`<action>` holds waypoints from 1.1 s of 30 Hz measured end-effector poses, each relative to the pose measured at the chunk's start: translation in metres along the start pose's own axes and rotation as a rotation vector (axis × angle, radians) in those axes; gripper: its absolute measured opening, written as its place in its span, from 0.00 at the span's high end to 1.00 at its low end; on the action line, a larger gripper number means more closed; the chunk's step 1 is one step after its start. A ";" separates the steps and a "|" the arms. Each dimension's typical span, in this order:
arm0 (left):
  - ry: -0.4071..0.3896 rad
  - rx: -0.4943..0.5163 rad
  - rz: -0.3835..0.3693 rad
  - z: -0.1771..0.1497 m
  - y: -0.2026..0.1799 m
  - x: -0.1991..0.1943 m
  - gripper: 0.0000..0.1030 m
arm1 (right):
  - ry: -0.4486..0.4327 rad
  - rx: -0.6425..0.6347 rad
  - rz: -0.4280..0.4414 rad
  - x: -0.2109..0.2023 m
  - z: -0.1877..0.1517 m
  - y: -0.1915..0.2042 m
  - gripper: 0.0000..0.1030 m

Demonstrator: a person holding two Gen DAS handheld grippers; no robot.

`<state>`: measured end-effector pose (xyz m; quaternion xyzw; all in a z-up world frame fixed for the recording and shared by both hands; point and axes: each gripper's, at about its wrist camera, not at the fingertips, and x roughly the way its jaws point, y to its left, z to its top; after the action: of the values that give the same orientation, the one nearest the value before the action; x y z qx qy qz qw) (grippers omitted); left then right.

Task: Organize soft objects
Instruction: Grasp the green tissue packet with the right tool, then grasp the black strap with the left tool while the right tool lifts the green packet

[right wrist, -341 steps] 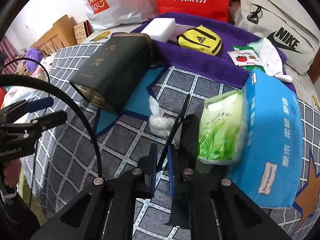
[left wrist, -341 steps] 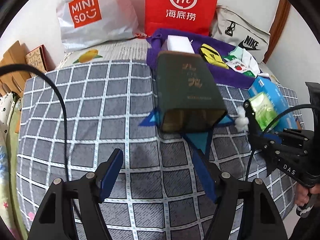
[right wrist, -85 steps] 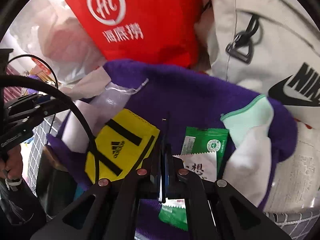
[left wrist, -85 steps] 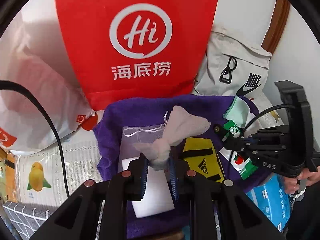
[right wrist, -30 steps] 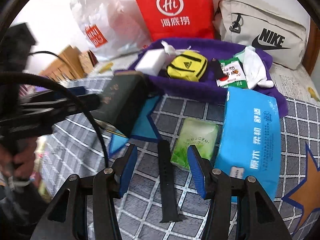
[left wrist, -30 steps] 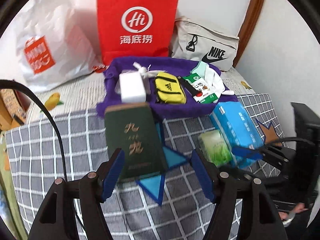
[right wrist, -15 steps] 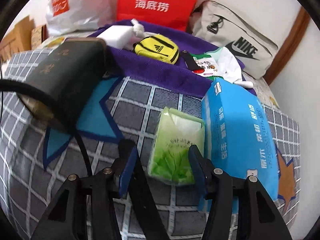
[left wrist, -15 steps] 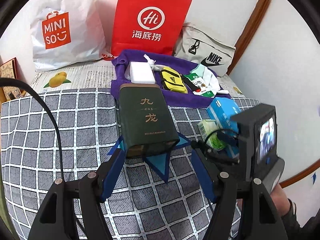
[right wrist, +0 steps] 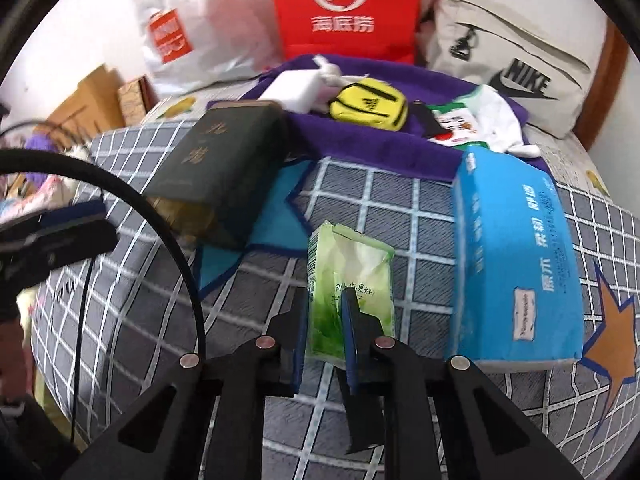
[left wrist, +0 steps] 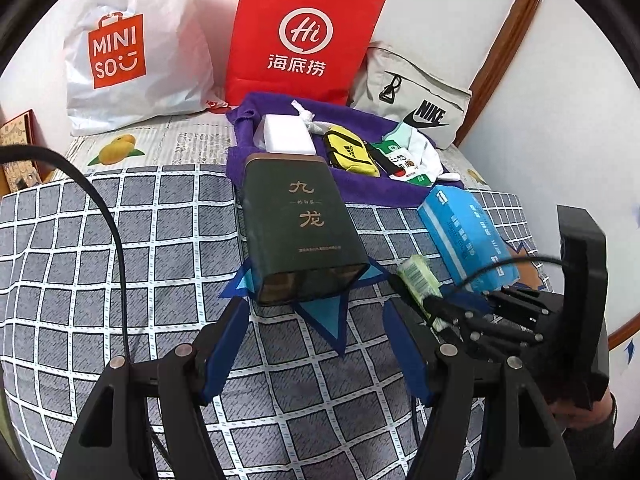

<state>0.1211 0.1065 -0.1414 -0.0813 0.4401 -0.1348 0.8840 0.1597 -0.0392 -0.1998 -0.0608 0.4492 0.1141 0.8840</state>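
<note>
Presently the right gripper [right wrist: 325, 312] is seen with its jaws just closed in, pinching the green tissue pack [right wrist: 352, 280] at its near end, on the checked bedcover [right wrist: 120, 280]. The blue tissue pack [right wrist: 516, 264] lies just beside it. The left gripper [left wrist: 312, 344] is held with jaws spread and empty, before the dark green box [left wrist: 300, 224]. The purple towel [left wrist: 360, 188] is spread behind, loaded with small items.

Both wrist cameras look forward and steeply down along their fingers at a grey checked bedspread [left wrist: 120, 240]. The left view sits farther back, facing the dark green rectangular box [left wrist: 300, 232]. The right view hangs close over a green tissue packet [right wrist: 352, 276]. Both share the box, purple towel [right wrist: 360, 148] and red paper bag [left wrist: 304, 36].
</note>
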 end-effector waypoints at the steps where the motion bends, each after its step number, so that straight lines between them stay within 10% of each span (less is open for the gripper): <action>1: 0.004 -0.003 0.001 0.000 0.000 0.001 0.34 | 0.004 -0.012 0.002 -0.001 -0.002 0.003 0.82; 12: 0.034 0.015 0.023 0.001 -0.008 0.008 0.34 | -0.020 -0.111 -0.083 0.002 -0.008 0.016 0.40; 17: 0.038 0.022 0.037 0.000 -0.011 0.006 0.34 | 0.030 -0.077 -0.097 0.024 -0.001 0.009 0.43; 23: 0.061 0.026 0.070 -0.002 -0.015 0.009 0.34 | 0.030 -0.092 -0.085 0.026 0.000 0.006 0.75; 33: 0.141 0.087 0.058 -0.015 -0.063 0.033 0.34 | -0.088 -0.089 0.004 -0.037 -0.006 -0.012 0.76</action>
<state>0.1180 0.0357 -0.1587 -0.0205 0.4973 -0.1335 0.8570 0.1375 -0.0576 -0.1736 -0.0938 0.4044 0.1384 0.8992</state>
